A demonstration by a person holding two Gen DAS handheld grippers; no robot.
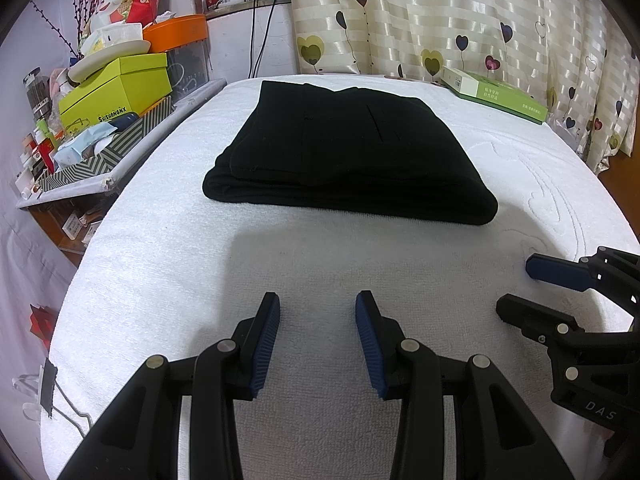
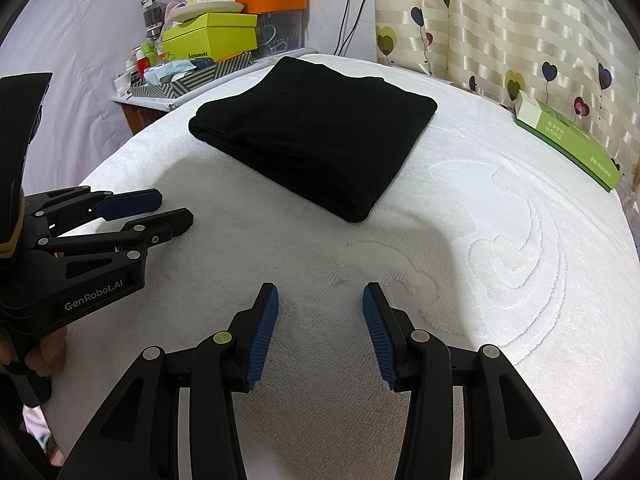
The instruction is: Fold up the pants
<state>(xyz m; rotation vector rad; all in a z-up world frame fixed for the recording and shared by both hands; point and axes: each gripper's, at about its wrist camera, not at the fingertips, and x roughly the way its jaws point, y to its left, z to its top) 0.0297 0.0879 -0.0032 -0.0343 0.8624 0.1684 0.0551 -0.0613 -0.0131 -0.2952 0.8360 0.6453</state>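
Observation:
Black pants (image 1: 344, 152) lie folded into a compact stack on the white towel-covered table (image 1: 160, 264), also shown as the pants (image 2: 316, 132) in the right wrist view. My left gripper (image 1: 318, 304) hovers open over bare towel, well short of the pants' near edge, nothing between its fingers. It appears as the left gripper (image 2: 172, 208) at the left of the right wrist view. My right gripper (image 2: 320, 296) is open too, empty, over the towel in front of the pants; the same right gripper (image 1: 516, 284) shows at the right edge of the left wrist view.
A green flat box (image 1: 496, 94) lies at the table's far right by the heart-patterned curtain (image 1: 460, 12). A cluttered shelf with a lime-green box (image 1: 116, 86), an orange box (image 1: 176, 32) and bottles stands to the left. A hand (image 2: 48, 352) grips the left tool.

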